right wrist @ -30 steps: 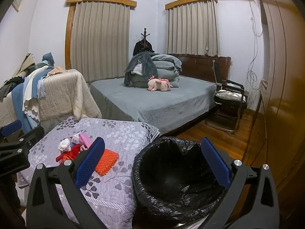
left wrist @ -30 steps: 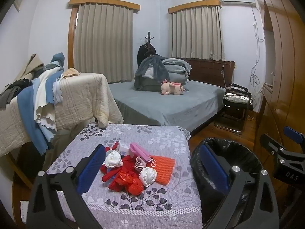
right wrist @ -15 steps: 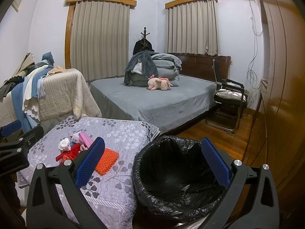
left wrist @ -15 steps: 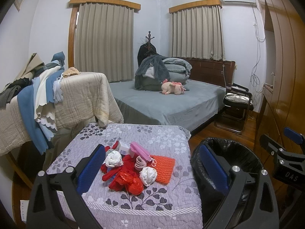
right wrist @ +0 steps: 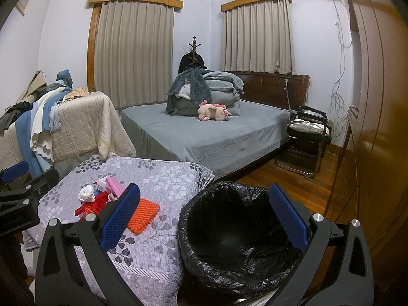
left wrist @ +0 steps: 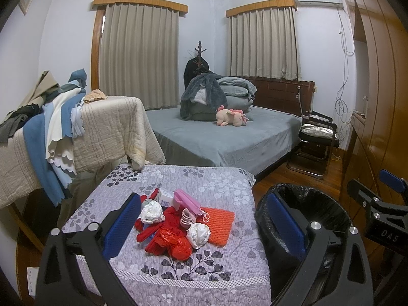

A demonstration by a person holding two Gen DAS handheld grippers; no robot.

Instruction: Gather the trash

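Hovering over the trash pile, both grippers empty

Left gripper (left wrist: 204, 219): fingers spread wide, nothing between the blue pads. It hangs above the near edge of the quilted table (left wrist: 219, 178), a surface covered in grey-lilac floral fabric. Right gripper (right wrist: 204, 214): fingers likewise spread wide and empty, held over the bin (right wrist: 239, 232), which stands just to the right of the table.

Trash pile, all near the middle of the table:
- white paper wad (left wrist: 152, 212), on the left side of the pile
- second white wad (left wrist: 198, 234), on the near right side
- crumpled red plastic bag (left wrist: 176, 242), at the near edge of the pile, touching the second wad
- red cloth-like scraps (left wrist: 171, 216), under and between the wads
- pink flat piece (left wrist: 187, 201), toward the far side
- small white carton (left wrist: 165, 195), just left of the pink piece
- orange knobbly mat (left wrist: 218, 223), on the right of the pile, nearest the bin

Bin is lined with a black bag; from the right wrist view the inside looks dark, contents cannot be made out.

Beyond the table: bed with grey cover (right wrist: 211, 132), carrying folded bedding and a pink plush toy (right wrist: 214, 112). Left of the table, a rack draped in beige quilt (left wrist: 102, 127).
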